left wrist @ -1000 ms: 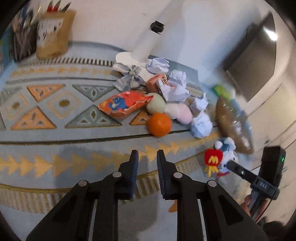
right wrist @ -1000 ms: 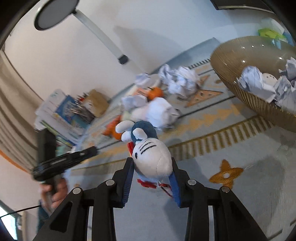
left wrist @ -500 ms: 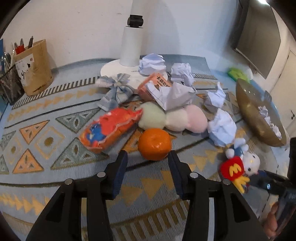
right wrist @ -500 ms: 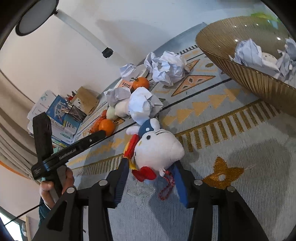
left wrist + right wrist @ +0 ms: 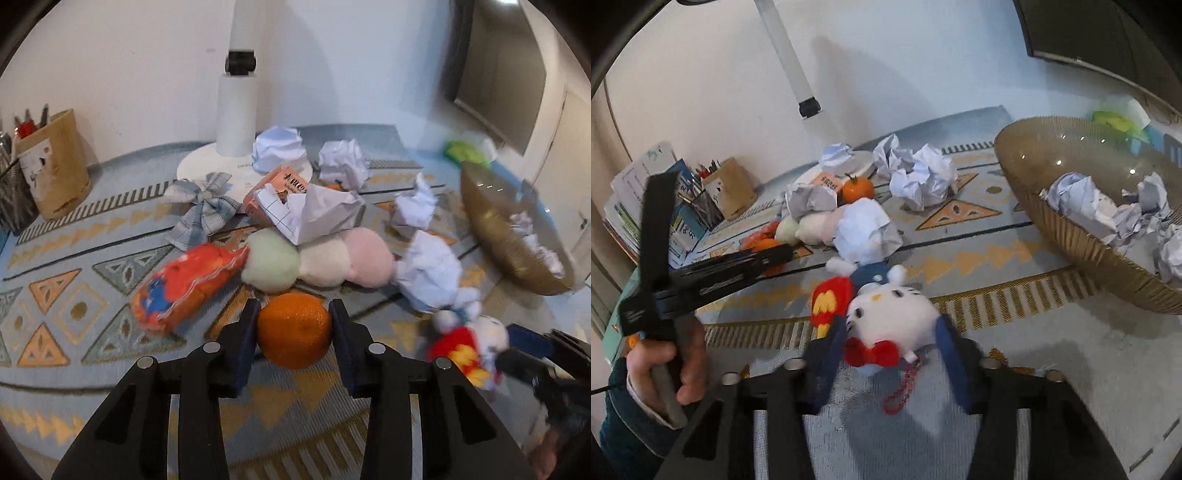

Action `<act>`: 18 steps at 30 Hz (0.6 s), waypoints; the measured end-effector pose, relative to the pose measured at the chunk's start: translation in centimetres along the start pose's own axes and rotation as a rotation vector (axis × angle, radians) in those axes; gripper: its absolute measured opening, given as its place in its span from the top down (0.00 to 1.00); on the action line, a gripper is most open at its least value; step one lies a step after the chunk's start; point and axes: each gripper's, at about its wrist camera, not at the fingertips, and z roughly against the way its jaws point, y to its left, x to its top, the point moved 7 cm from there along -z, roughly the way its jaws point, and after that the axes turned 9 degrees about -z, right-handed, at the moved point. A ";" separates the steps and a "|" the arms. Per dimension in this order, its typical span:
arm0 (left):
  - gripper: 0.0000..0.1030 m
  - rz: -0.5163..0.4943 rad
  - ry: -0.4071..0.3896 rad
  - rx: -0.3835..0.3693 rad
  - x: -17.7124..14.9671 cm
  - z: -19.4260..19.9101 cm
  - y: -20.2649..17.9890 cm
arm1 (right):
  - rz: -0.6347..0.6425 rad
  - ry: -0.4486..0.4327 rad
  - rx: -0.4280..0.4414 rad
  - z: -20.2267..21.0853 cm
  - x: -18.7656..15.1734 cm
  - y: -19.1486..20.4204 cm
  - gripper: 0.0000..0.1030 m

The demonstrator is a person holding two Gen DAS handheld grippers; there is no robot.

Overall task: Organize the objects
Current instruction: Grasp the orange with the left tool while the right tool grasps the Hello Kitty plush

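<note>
An orange (image 5: 293,334) lies on the patterned rug (image 5: 74,229) in front of three pastel plush balls (image 5: 317,258). My left gripper (image 5: 293,310) has its jaws closing on it, and both pads touch its sides. A white plush toy (image 5: 890,314) with a red bow and a red-yellow wing lies on the rug. My right gripper (image 5: 890,325) is closing on the toy's head, one finger on each side. In the left wrist view the same plush toy (image 5: 465,343) shows at the right, with the right gripper (image 5: 511,347) blurred behind it.
A ribbed brown bowl (image 5: 1071,236) holding crumpled paper stands at the right. Paper balls (image 5: 923,177), an orange snack packet (image 5: 184,288), a checked bow (image 5: 203,210), a small tangerine (image 5: 857,188) and a lamp base (image 5: 207,166) crowd the rug. A paper bag (image 5: 55,173) of pens stands far left.
My left gripper went forward to the orange, spread its jaws and brought them in around it. My right gripper opened around the plush toy, which turned, and closed in on its head again.
</note>
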 end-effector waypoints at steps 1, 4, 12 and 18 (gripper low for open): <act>0.66 0.006 -0.007 -0.013 -0.4 0.9 -0.1 | 0.006 0.002 0.013 0.5 -0.2 0.0 0.79; 0.66 0.028 -0.025 -0.058 -1.4 2.7 -0.9 | -0.015 0.024 0.056 1.7 -0.9 -0.1 0.83; 0.66 0.111 -0.077 -0.098 -3.1 3.7 -0.7 | 0.050 0.020 -0.014 0.5 -0.6 1.1 0.19; 0.66 0.095 -0.066 -0.090 -3.3 3.3 -0.9 | 0.208 0.093 -0.143 -4.0 -0.4 2.9 0.40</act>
